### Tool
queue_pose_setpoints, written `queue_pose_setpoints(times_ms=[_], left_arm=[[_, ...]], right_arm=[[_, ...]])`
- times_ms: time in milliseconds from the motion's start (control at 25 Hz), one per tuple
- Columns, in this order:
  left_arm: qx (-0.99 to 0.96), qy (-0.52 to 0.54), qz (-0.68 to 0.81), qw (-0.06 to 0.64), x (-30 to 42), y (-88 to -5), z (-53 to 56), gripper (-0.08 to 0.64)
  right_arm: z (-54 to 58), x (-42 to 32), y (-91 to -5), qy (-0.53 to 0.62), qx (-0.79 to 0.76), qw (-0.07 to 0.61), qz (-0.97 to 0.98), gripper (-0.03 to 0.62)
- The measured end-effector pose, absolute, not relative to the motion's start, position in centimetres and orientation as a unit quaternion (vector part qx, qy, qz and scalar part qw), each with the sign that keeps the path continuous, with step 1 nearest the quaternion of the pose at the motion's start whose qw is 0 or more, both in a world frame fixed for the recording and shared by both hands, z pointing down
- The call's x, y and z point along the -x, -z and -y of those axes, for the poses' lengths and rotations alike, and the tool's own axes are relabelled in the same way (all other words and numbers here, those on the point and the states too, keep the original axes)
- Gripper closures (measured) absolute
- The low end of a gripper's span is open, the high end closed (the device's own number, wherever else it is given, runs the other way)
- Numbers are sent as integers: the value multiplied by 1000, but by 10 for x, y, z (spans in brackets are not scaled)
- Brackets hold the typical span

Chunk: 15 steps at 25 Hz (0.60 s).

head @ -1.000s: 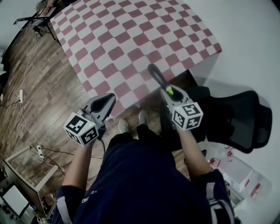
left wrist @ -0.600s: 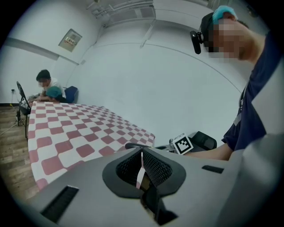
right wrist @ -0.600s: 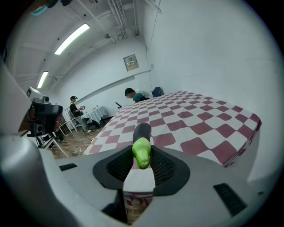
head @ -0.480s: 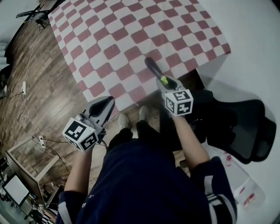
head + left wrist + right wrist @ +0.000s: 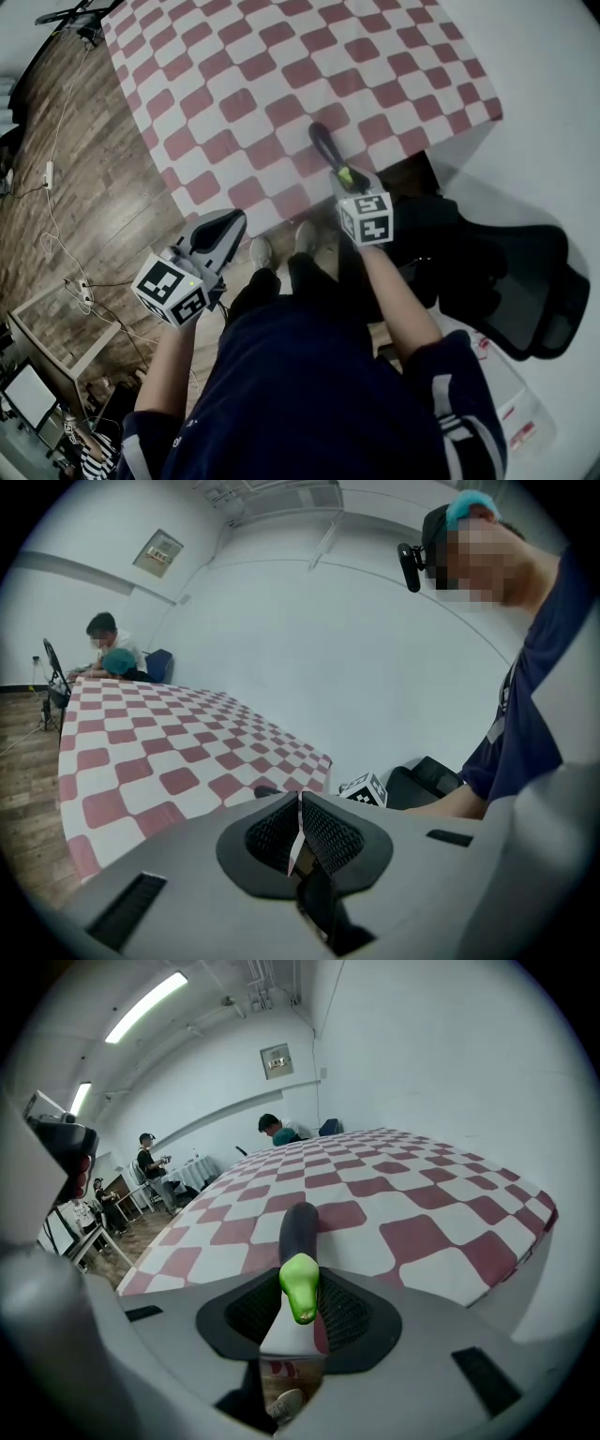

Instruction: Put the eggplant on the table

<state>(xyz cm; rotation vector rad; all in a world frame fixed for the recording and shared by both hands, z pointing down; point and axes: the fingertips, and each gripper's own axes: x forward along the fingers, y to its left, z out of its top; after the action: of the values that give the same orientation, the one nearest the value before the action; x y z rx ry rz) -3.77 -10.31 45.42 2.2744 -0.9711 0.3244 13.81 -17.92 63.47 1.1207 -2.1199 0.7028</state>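
my right gripper (image 5: 345, 178): clamped on eggplant (image 5: 323, 148) stem | left gripper (image 5: 228, 219): closed, empty | I should lay it flat, inboard of the table (image 5: 281, 66) edge, then release

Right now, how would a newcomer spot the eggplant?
Find the red-and-white checkered table. At its near edge, the right claw grips the eggplant by its stem. It is dark and slender, its bright green stem standing out against the grey claw.

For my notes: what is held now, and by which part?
Right tongs hold the eggplant by its green stem end; left tongs are shut, empty.
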Motion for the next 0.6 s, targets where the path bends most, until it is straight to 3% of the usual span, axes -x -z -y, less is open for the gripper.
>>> queue_pose_setpoints(times_ms=[160,600], left_arm=[[-863,-128,371,317,41,-455,103,526],[-868,-126,366,311,46,-450,99,526]], right_arm=[[177,-135,-650,-272,-412,335,803,465],[175,-130,-643,-272,-410,331,805,385]])
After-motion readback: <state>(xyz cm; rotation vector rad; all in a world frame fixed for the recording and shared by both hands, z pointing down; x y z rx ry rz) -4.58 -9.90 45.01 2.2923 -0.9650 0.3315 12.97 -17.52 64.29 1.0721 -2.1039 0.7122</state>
